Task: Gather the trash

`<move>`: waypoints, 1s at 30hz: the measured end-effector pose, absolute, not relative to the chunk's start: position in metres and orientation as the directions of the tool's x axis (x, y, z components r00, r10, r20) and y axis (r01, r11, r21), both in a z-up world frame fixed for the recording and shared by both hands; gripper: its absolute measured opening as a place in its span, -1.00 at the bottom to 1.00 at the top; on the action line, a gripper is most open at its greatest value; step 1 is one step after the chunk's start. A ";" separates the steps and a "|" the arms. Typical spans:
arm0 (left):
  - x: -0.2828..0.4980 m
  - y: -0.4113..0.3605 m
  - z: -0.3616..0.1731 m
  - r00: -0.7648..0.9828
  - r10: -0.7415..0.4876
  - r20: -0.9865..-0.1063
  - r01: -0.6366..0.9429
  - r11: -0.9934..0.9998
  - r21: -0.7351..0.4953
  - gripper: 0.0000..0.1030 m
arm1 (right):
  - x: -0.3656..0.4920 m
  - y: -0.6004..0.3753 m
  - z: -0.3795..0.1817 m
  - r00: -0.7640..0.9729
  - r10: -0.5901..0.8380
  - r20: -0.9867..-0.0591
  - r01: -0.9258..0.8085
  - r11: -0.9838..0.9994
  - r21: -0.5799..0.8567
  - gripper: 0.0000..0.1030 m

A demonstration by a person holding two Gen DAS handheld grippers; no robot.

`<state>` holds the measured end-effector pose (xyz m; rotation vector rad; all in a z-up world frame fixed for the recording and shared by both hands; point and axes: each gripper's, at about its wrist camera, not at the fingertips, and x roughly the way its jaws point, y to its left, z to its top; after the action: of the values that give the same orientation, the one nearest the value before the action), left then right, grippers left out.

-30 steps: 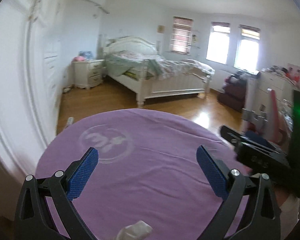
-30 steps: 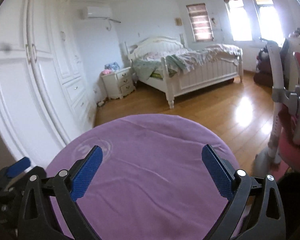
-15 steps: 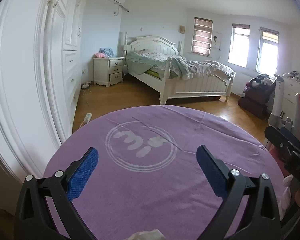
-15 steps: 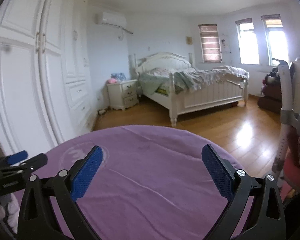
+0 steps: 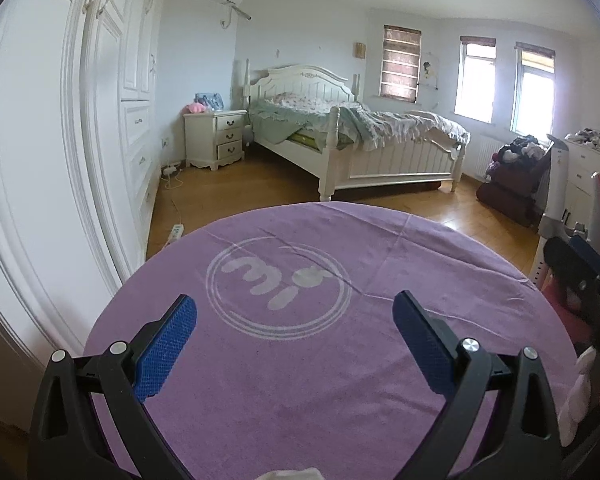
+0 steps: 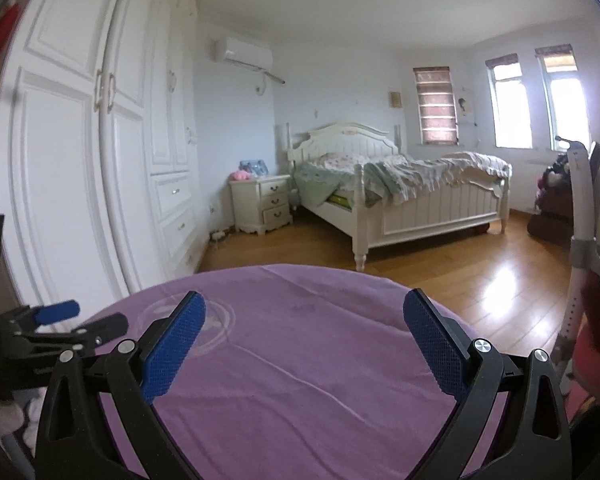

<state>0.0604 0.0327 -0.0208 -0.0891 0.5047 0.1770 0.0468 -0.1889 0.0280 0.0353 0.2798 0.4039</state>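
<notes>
- Fingers: two blue-padded fingers [image 5: 165, 348] on the left gripper [image 5: 294, 344], spread wide, nothing between them; same on the right gripper [image 6: 304, 344], both pads apart and empty
- Landmark: one round table under a purple cloth [image 5: 380, 380], with one pale circular logo [image 5: 278, 283] printed on it; both grippers hang over the cloth
- Trash: one white crumpled scrap [image 5: 290, 474] at the near edge of the purple cloth, below the left gripper, cut off by the frame bottom; what it is made of cannot be told
- Second white crumpled bit [image 5: 576, 396] at the right rim of the cloth in the left view, partly behind the right gripper's dark body; hard to make out
- In the right view the left gripper shows at the left rim of the cloth, one blue pad visible, something pale and blurred below it
- Beyond the cloth: one white bed [image 5: 356, 140] with rumpled bedding, one nightstand [image 5: 216, 140] with three drawers left of the bed, one pink soft item on top
- Left of the cloth: white wardrobe wall [image 6: 80, 160]; one air conditioner [image 6: 242, 52] high above the nightstand
- Three windows [image 5: 474, 80] behind the bed, glare washes them out
- Right of the cloth: dark heap of clothes, white dresser, red-and-white chair frame [image 6: 580, 240], all cut off at the frame edge
- One power strip [image 5: 177, 231] with cord on the wood floor, just past the cloth's far-left rim
</notes>
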 end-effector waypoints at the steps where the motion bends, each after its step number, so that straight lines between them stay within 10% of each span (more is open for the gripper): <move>1: 0.060 0.032 -0.020 0.861 0.153 -0.485 -0.193 0.981 -0.033 0.90 | 0.047 -0.190 0.028 0.882 0.394 -0.260 -0.382 0.919 0.097 0.90; 30: 0.060 0.035 -0.022 0.859 0.136 -0.494 -0.189 0.980 -0.058 0.89 | 0.041 -0.184 0.032 0.888 0.377 -0.262 -0.375 0.925 0.061 0.90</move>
<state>0.0602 0.0349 -0.0224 -0.1055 0.5107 0.1709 0.0411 -0.1838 0.0319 0.0085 0.2735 0.3905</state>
